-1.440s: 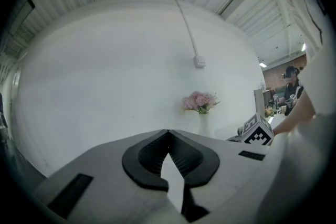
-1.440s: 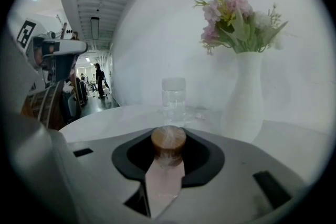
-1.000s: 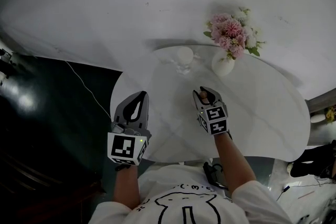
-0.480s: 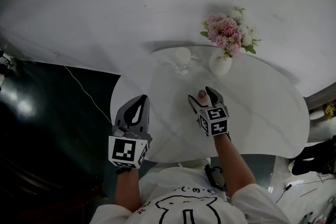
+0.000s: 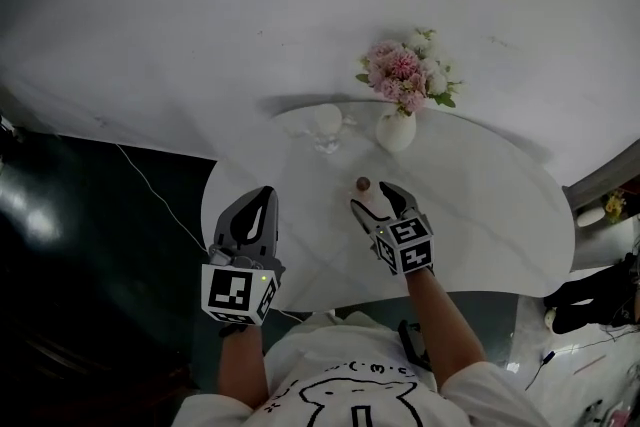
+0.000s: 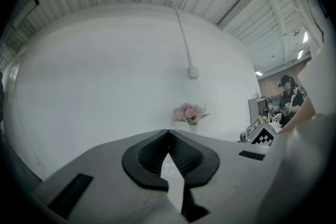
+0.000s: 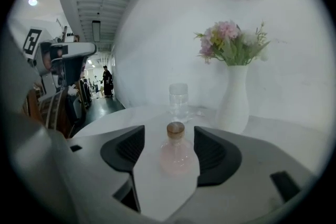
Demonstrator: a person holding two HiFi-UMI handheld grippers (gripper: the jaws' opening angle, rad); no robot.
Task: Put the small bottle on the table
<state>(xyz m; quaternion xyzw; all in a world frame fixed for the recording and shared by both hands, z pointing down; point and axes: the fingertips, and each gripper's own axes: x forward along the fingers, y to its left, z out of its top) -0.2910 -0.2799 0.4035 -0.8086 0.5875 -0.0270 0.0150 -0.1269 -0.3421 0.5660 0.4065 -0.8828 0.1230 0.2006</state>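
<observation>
Left tongs (image 5: 258, 200), clenched on nothing, hang left of the bottle (image 5: 364, 183). Right tongs (image 5: 374, 198), just short of it, are released and closing slightly. The bottle stands upright on the desk (image 5: 480, 205) at their tips, touching neither pad. Beyond the bottle are a glass (image 5: 327, 125) and a vase (image 5: 396, 130).

White rounded counter (image 5: 490, 215) carries: small bottle (image 5: 364, 184), upright; clear glass (image 5: 327, 123); white vase (image 5: 396, 131) with flowers.

White T-shirt (image 5: 330, 355) — black doodle print, short sleeves (image 5: 485, 387).
</observation>
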